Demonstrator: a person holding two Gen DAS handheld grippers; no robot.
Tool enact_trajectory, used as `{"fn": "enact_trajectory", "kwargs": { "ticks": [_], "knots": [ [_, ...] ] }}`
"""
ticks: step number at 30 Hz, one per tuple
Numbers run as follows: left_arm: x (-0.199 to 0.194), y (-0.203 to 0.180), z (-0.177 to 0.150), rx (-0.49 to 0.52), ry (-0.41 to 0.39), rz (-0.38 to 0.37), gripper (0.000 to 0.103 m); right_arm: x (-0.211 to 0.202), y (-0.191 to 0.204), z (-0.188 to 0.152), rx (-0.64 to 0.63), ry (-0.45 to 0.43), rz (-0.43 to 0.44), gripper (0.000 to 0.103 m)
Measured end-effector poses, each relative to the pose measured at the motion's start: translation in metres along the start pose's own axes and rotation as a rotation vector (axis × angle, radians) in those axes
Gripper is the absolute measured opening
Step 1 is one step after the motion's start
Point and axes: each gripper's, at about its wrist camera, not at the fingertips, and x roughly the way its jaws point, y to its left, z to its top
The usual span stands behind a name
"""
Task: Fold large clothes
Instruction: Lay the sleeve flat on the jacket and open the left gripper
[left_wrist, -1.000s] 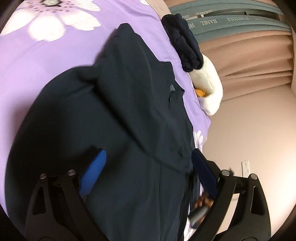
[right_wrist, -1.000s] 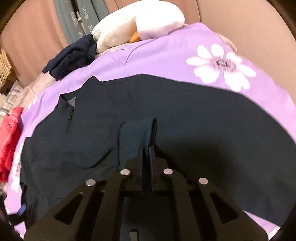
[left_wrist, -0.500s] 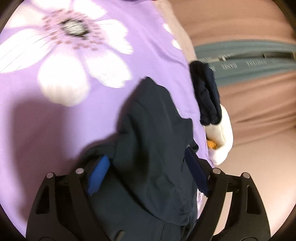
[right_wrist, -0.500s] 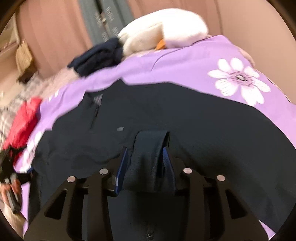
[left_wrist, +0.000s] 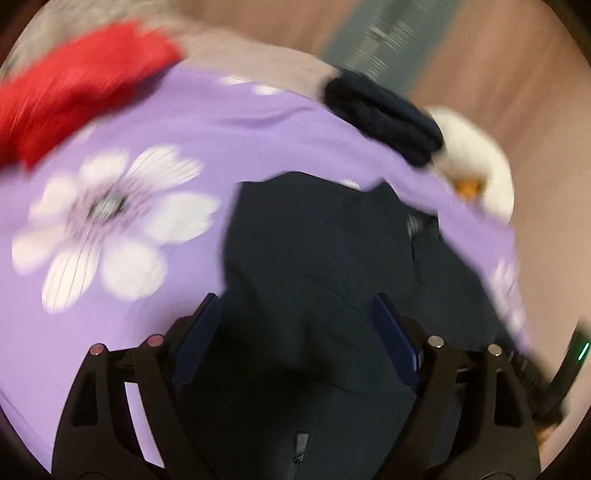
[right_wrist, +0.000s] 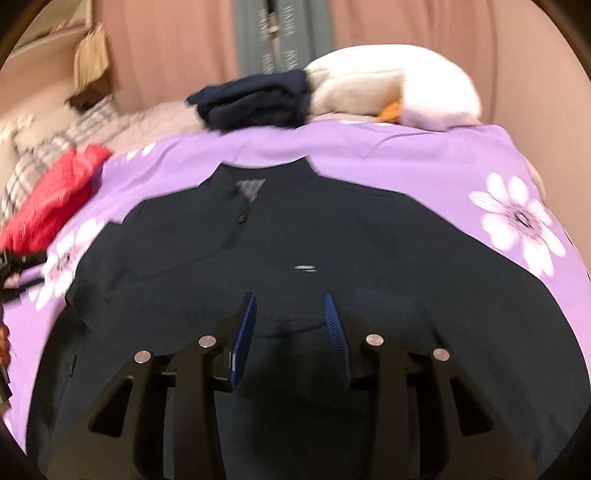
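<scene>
1. A purple floral bedspread (right_wrist: 406, 162) lay under the dark jacket (right_wrist: 332, 236)
2. Both jaws gaped, holding nothing: left gripper (left_wrist: 295, 314), right gripper (right_wrist: 290, 310), jacket directly beneath
3. Mid-fold, I'd say; next needs a fresh edge grip

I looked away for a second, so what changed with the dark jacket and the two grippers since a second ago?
The right hand-held gripper, shut on a fold of the dark jacket a second ago, has opened and let it go. The left hand-held gripper stayed open while its view swung. The jacket stays spread on the purple sheet.
</scene>
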Motion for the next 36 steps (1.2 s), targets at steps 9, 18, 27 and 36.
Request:
{"fn": "enact_trajectory", "kwargs": {
  "ticks": [9, 18, 27, 36],
  "knots": [
    [0.067, -0.056, -0.031, 0.224, 0.14, 0.144, 0.069, 0.05, 0.078, 0.009, -0.138, 0.065, 0.049, 0.039],
    [0.078, -0.037, -0.047, 0.259, 0.174, 0.157, 0.07, 0.082, 0.079, -0.017, -0.237, 0.172, 0.0, 0.039],
    [0.076, -0.037, -0.047, 0.259, 0.181, 0.153, 0.07, 0.047, -0.012, -0.026, -0.091, 0.174, -0.069, 0.023],
    [0.077, -0.038, -0.047, 0.254, 0.196, 0.169, 0.07, 0.029, -0.014, -0.03, -0.093, 0.155, -0.131, 0.03]
  ]
}}
